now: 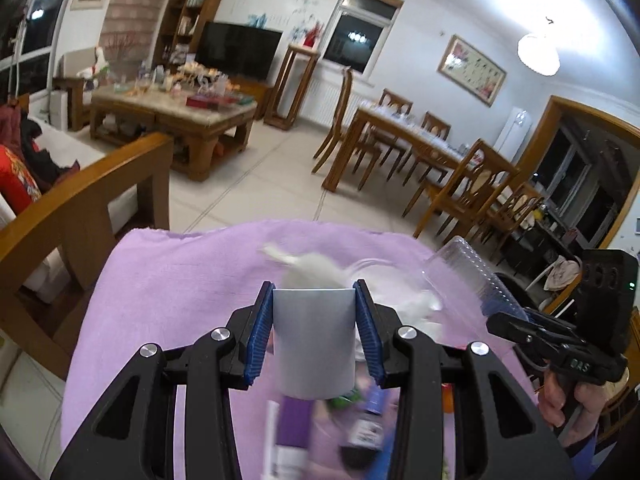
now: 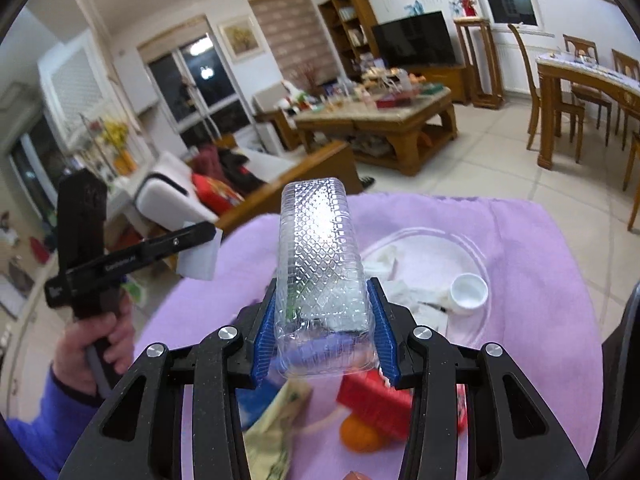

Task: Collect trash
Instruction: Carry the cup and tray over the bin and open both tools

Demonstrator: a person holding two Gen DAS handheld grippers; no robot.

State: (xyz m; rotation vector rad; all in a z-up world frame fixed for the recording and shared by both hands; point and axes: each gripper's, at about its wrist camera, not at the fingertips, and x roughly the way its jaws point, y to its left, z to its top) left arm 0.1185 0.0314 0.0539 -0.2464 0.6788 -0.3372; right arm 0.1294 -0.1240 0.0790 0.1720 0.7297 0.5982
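The left gripper [image 1: 314, 312] is clamped on a white paper cup [image 1: 314, 340], lower centre of its frame, and the right gripper [image 2: 320, 328] on a clear plastic box [image 2: 320, 256]; I judge the thin box could buckle and slip from its 2 pads. Only the right view shows the plate [image 2: 484, 256] with its small white cup [image 2: 468, 294], centre right, on the purple cloth [image 2: 540, 280]; the left view blurs that litter.
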